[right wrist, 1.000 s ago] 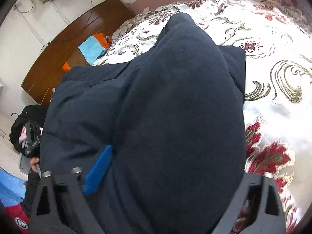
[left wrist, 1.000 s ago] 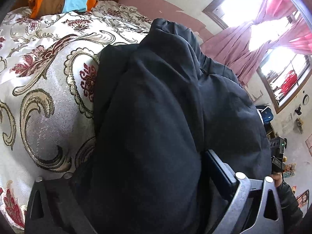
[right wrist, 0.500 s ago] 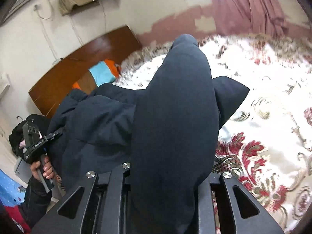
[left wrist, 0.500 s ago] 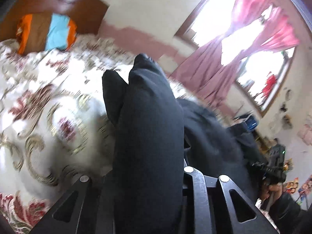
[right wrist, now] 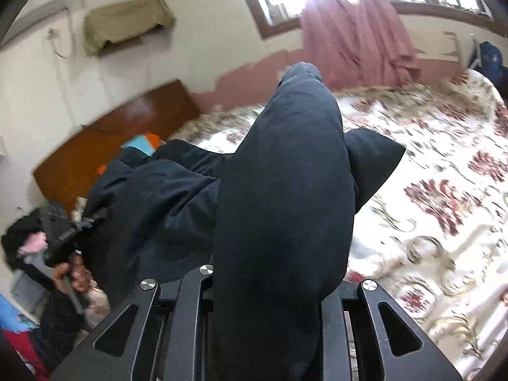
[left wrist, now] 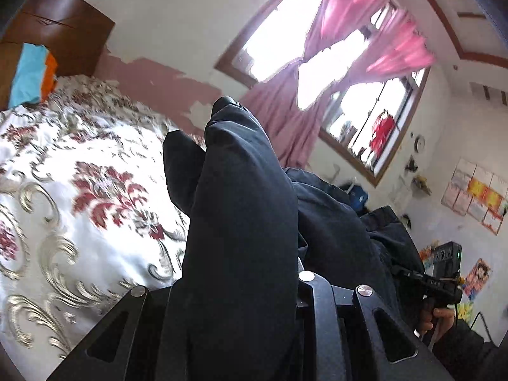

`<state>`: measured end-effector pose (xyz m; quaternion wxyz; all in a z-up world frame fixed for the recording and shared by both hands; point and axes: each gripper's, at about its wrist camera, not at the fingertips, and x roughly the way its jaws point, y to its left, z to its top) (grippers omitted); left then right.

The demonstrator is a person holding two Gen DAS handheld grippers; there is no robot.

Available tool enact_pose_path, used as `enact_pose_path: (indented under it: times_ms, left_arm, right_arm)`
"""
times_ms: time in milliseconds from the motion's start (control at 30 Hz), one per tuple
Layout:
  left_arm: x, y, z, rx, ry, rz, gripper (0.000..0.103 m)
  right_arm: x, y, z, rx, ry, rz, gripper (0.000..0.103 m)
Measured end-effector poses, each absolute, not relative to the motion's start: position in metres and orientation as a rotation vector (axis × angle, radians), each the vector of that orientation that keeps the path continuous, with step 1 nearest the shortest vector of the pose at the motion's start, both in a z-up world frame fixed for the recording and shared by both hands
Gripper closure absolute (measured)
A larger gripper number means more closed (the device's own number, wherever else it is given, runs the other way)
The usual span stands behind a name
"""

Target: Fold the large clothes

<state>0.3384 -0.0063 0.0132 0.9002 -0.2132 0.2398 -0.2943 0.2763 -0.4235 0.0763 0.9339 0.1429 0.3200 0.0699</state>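
A large dark navy padded jacket [left wrist: 241, 222] hangs between my two grippers above the bed. My left gripper [left wrist: 235, 289] is shut on one bunched edge of it, and the cloth stands up in a thick roll that hides the fingertips. My right gripper [right wrist: 270, 279] is shut on the other edge of the jacket [right wrist: 285, 197] in the same way. The rest of the jacket sags between them. The right gripper shows in the left wrist view [left wrist: 441, 273] at lower right; the left gripper shows in the right wrist view [right wrist: 63, 231] at lower left.
The bed has a white cover with red and gold flowers [left wrist: 79, 209] [right wrist: 438, 222]. A wooden headboard [right wrist: 127, 133] with a blue and orange pillow [left wrist: 28, 76] stands at its end. Pink curtains [left wrist: 285, 111] hang at the window behind the bed.
Both grippers have closed on the jacket and lifted it off the bed. Both views have tilted up towards the walls and window.
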Motion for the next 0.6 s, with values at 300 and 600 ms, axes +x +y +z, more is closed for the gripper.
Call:
enact_pose_path:
  times_ms: [300,600]
  left_arm:
    - [0.355,-0.011,-0.024,-0.435,0.612,-0.508,0.077]
    - [0.353,-0.007,-0.029,-0.379,0.695,-0.32,0.021]
  right_arm:
    - [0.288,-0.435,0.028,0.335,0.684,-0.013,0.057]
    - [0.289,-0.424,0.03,0.262,0.713,-0.151,0.027]
